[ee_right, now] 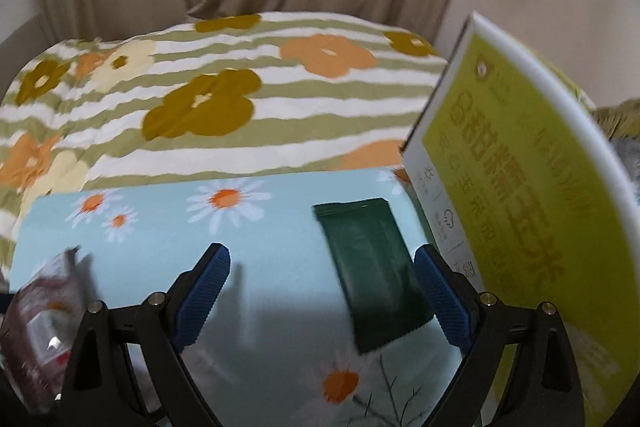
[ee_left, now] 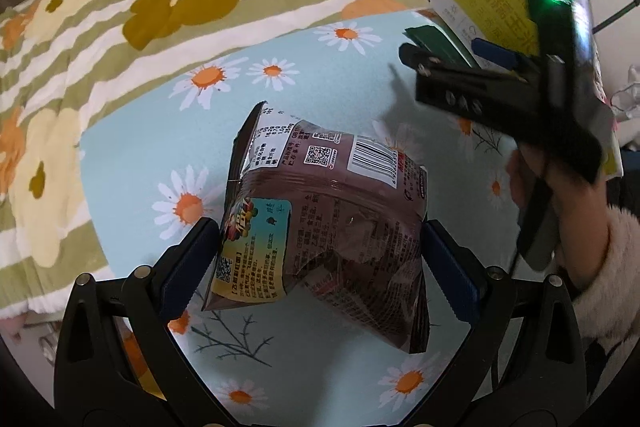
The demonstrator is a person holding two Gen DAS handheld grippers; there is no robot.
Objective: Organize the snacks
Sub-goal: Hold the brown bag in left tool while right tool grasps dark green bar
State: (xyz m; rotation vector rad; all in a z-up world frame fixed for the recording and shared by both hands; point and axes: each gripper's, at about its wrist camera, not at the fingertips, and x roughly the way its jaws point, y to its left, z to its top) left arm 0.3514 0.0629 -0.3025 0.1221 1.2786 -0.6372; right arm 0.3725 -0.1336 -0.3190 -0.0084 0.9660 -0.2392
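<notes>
Our left gripper [ee_left: 320,247] clamps a brown candy bag [ee_left: 324,227]. Our right gripper [ee_right: 322,291] gapes wide and empty above a dark green packet [ee_right: 372,267], beside a yellow-green box [ee_right: 520,207].

Crumpled brown snack bag [ee_left: 332,223], flat dark-green packet [ee_right: 376,271], yellow-green box [ee_right: 516,195] upright

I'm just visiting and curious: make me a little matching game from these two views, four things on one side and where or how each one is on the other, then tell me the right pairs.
Things:
1. brown snack bag
2. dark green packet
3. yellow-green box
4. striped flower quilt

Places or states:
A. stands on edge at the right of the daisy cloth
B. lies flat on the daisy cloth, between the open fingers of the right hand-held gripper
C. clamped between the pads of the left hand-held gripper
D. spread out behind the daisy cloth

Pairs: 1-C, 2-B, 3-A, 4-D
</notes>
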